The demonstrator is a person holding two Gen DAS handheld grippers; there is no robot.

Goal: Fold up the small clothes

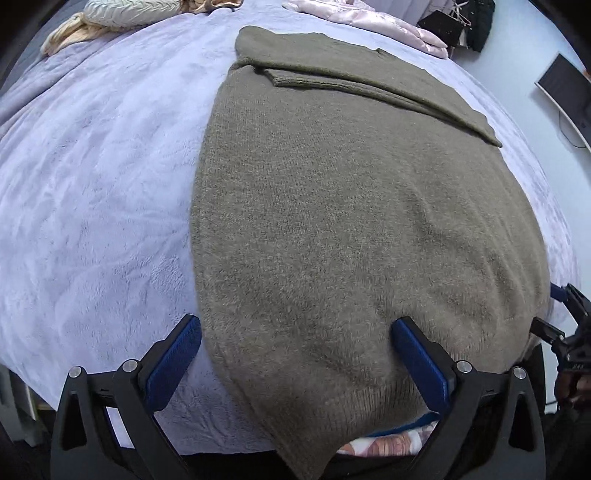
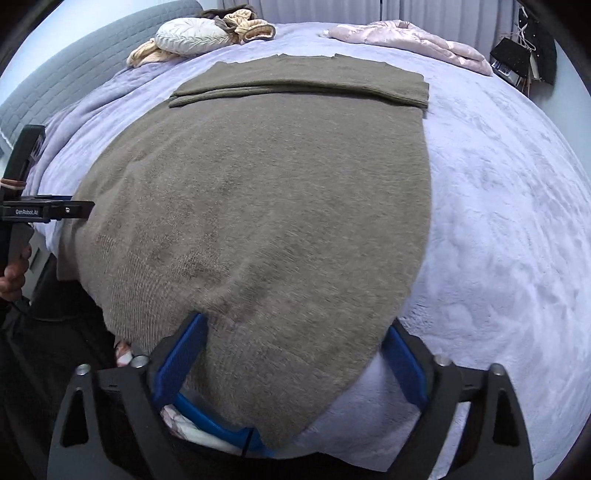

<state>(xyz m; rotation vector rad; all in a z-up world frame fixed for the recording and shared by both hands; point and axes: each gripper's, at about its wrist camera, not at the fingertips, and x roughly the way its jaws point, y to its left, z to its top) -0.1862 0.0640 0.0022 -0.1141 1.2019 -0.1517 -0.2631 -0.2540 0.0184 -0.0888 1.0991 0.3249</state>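
An olive-brown knit sweater (image 1: 332, 206) lies flat on the lavender blanket (image 1: 92, 192), its sleeves folded across the top (image 1: 351, 81). My left gripper (image 1: 295, 323) is open at the near hem, straddling the sweater's left corner: one blue pad (image 1: 173, 362) rests on the blanket, the other (image 1: 421, 362) on the knit. My right gripper (image 2: 295, 325) is open over the sweater's (image 2: 258, 203) right hem corner, its fingers (image 2: 181, 362) on either side of the fabric. Each gripper shows at the edge of the other's view: the right gripper (image 1: 565, 332) and the left gripper (image 2: 37, 210).
At the far end of the bed lie a white round pillow (image 2: 188, 35), peach cloth (image 2: 147, 55) and a pink satin quilt (image 2: 406, 37). A grey headboard (image 2: 74, 74) stands at the left. A screen (image 1: 565, 92) and dark hanging bags (image 2: 517, 59) are on the right.
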